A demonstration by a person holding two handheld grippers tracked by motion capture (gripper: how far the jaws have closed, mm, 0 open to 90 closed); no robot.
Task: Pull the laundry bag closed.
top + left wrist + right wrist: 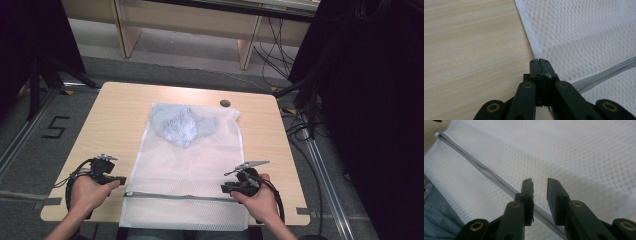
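Note:
A white mesh bag (pixel 190 160) lies flat on the wooden table (pixel 115 115) with a pale blue garment (pixel 182 125) bunched inside its far end. A grey zipper (pixel 180 196) runs across the bag near the front edge. My left gripper (pixel 121 180) is at the bag's left edge by the zipper's end. In the left gripper view its jaws (pixel 539 60) are pressed together on the edge of the mesh (pixel 586 37), which creases toward them. My right gripper (pixel 223 188) stands open over the zipper's right part. Its jaws (pixel 540 181) straddle the zipper (pixel 474 162) with nothing pinched.
A round cable hole (pixel 225 103) sits at the table's far edge. The bag's front end hangs over the near edge above the person's lap (pixel 436 220). Bare wood (pixel 474 50) lies left of the bag. Black curtains and cables flank the table.

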